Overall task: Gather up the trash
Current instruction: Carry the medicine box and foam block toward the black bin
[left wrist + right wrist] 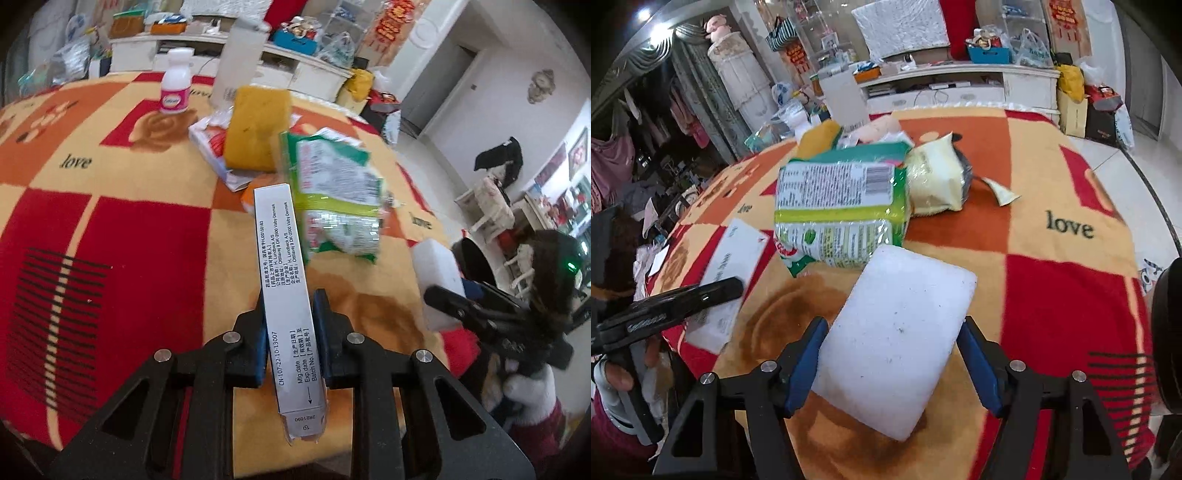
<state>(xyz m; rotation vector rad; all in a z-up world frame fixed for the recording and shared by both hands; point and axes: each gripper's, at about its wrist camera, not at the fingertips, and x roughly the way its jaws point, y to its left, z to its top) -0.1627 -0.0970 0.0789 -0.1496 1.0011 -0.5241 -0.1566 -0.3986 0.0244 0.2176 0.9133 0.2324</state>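
Two tongs work over a desk (1067,288) draped in a fuzzy checked blanket of red, orange and cream. The left tongs (289,325) are closed narrowly on a long, slim white carton (286,295), its printed face upward, one end projecting forward past the blue pads (260,347). The right tongs (892,354) stand about half open, clamped on the two long sides of a white foam block (897,343), rectangular, round-cornered, lightly speckled. Ahead of both lies a crinkled green-and-white plastic packet (842,206); beside it, a pale yellow bag (938,181). Behind, a yellow sponge (256,129) and a small white bottle (176,83).
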